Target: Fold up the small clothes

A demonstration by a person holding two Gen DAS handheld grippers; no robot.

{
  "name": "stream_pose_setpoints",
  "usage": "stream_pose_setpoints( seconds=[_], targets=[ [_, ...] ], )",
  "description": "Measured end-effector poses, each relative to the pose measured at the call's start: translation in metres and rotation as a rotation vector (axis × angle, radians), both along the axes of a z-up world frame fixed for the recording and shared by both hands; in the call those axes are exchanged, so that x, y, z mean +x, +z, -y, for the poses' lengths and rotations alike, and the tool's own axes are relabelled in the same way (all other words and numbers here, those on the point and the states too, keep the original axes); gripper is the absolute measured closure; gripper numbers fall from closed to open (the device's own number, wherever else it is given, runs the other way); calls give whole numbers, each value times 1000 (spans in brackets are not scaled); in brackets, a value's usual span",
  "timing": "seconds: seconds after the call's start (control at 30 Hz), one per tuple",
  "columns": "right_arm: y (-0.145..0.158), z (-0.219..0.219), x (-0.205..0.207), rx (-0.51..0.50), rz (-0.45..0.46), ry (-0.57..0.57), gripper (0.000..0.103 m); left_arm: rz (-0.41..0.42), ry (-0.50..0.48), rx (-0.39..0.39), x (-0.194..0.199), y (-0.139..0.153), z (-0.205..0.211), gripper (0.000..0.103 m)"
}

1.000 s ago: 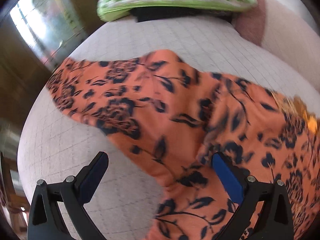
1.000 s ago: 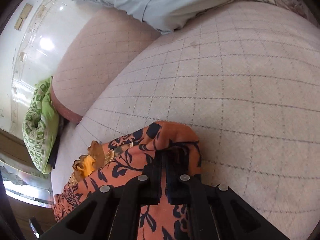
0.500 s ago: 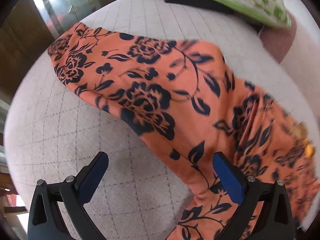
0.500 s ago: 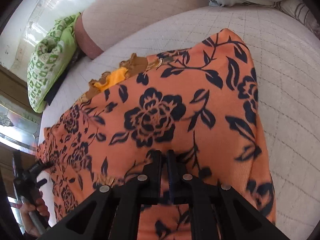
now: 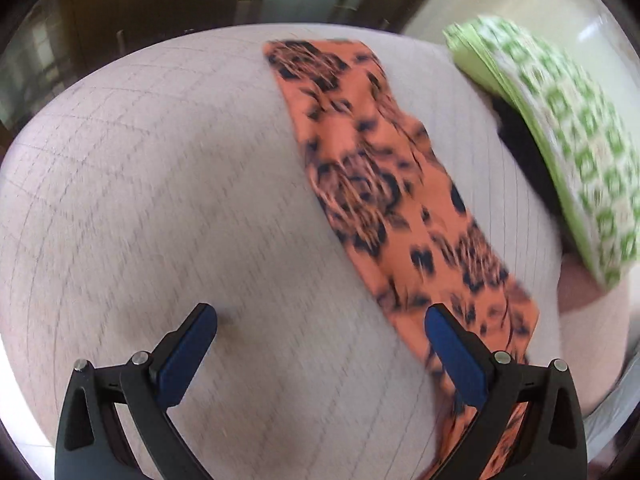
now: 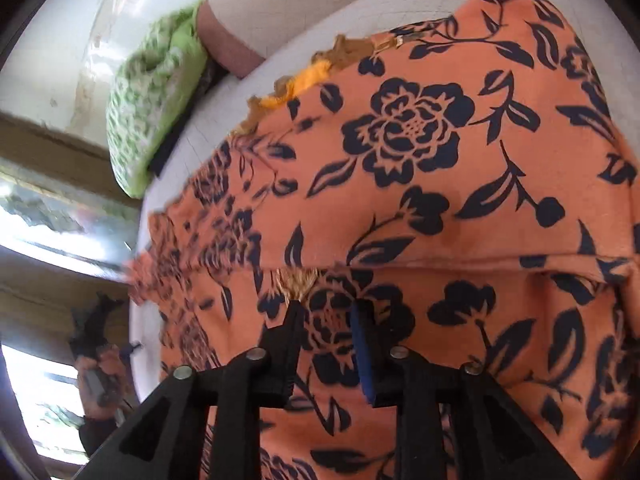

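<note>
An orange garment with a dark floral print (image 5: 384, 200) lies on the pale quilted bed (image 5: 160, 200). In the left wrist view it runs as a blurred strip from top centre down to the lower right. My left gripper (image 5: 320, 340) is open and empty, hovering over bare bedding; its right finger (image 5: 452, 356) overlaps the garment's edge. In the right wrist view the garment (image 6: 420, 168) fills most of the frame, with a fold line across it. My right gripper (image 6: 326, 320) has its jaws slightly parted, with the top fold of cloth between them.
A green and white patterned pillow (image 5: 560, 152) lies at the right with a dark item under it; it also shows in the right wrist view (image 6: 156, 92). A pink bolster (image 6: 228, 44) sits behind it. The bed's edge and windows lie beyond.
My left gripper has pulled away to the left, off the garment. My right gripper carried the cloth over into a fold and its jaws have parted a little.
</note>
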State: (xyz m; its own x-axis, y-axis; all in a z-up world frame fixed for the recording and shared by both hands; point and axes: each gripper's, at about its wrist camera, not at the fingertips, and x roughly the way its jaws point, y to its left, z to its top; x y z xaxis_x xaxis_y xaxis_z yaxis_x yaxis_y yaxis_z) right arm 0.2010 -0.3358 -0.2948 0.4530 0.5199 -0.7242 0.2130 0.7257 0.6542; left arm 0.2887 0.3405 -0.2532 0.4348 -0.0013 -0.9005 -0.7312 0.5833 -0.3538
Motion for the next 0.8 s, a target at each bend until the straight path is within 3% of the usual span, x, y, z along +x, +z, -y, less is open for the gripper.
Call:
stream_pose_setpoints(
  seconds=[0.13, 0.2, 0.43, 0.5, 0.53, 0.57, 0.6, 0.63, 0.8],
  targets=[
    [-8, 10, 0, 81, -16, -19, 75, 50, -33, -6, 14, 4, -17, 0],
    [-9, 11, -1, 95, -17, -21, 75, 27, -64, -2, 27, -2, -24, 0],
    [-6, 9, 3, 63, -22, -4, 75, 101, -48, -9, 60, -5, -53, 0],
    [-3, 6, 5, 46, -20, 4, 75, 125, -41, 6, 68, -7, -59, 7],
    [-3, 6, 5, 42, -20, 7, 75, 130, -45, 22, 70, -6, -62, 21],
    [-2, 6, 6, 39, -20, 9, 75, 139, -56, 38, 75, -5, -64, 47],
    [-2, 6, 6, 37, -20, 11, 75, 152, -72, 33, 85, -9, -69, 62],
    [-2, 6, 6, 34, -21, 12, 75, 158, -86, 8, 95, -15, -72, 83],
    [-1, 3, 7, 19, -15, 12, 75, 234, -50, -61, 95, -22, -80, 94]
  ],
)
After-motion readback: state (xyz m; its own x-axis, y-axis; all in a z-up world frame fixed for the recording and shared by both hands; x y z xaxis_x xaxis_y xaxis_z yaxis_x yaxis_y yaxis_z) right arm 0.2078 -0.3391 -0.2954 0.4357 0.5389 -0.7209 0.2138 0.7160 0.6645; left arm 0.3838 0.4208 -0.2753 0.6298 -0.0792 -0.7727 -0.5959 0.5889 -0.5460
